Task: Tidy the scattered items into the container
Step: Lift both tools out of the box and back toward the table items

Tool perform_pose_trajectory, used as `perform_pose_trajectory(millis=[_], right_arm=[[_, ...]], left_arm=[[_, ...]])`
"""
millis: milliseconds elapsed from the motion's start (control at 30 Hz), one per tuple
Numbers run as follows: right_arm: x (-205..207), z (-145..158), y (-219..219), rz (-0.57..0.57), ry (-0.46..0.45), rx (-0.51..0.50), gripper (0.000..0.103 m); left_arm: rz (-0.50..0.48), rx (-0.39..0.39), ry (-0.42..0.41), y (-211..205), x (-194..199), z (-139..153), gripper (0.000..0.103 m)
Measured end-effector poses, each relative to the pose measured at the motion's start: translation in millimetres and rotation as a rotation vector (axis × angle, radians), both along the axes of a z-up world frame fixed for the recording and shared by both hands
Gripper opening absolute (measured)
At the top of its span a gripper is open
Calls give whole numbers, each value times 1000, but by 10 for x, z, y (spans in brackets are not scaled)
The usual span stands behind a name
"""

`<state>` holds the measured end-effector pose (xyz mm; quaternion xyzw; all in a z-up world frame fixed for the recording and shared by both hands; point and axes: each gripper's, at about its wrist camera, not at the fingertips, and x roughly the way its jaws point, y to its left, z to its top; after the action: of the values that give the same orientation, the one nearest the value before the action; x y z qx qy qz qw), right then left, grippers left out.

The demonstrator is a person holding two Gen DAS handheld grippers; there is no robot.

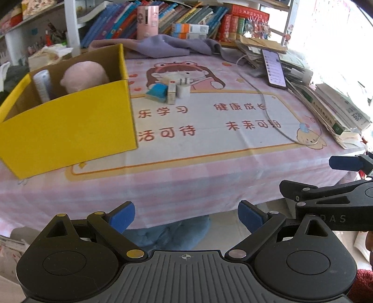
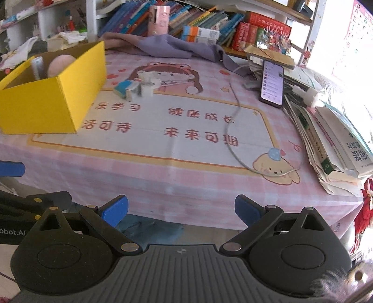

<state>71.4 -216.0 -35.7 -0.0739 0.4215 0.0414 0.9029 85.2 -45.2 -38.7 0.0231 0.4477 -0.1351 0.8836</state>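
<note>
A yellow cardboard box (image 1: pixel 70 125) stands on the table's left and also shows in the right wrist view (image 2: pixel 44 105). Inside it are a pink plush (image 1: pixel 84 75) and a white tube (image 1: pixel 43 85). Just right of the box sit a blue-topped block (image 1: pixel 156 92), a small white carton (image 1: pixel 172 93) and a white plug charger (image 1: pixel 183 89), close together; they also show in the right wrist view (image 2: pixel 134 89). My left gripper (image 1: pixel 186 216) and my right gripper (image 2: pixel 181 211) are both open and empty, in front of the table's near edge.
A phone (image 2: pixel 271 82) leans on stacked books (image 2: pixel 338 149) along the right. A white cable (image 2: pixel 233 130) runs across the pink tablecloth (image 2: pixel 177 177). A purple cloth (image 1: pixel 167 45) and a bookshelf (image 1: pixel 198 16) lie behind. My right gripper shows in the left wrist view (image 1: pixel 335 177).
</note>
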Motion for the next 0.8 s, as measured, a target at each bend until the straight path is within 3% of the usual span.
perform_pose_trajectory(millis=[300, 533, 800], right_arm=[[307, 6, -248, -4, -34, -2, 94], [800, 51, -442, 67, -60, 61, 63], [1455, 99, -609, 182, -56, 136, 57]], left_arm=[[-29, -21, -44, -299, 332, 22, 96], [-24, 11, -80, -589, 741, 77, 92], [65, 73, -71, -820, 1180, 84, 77]])
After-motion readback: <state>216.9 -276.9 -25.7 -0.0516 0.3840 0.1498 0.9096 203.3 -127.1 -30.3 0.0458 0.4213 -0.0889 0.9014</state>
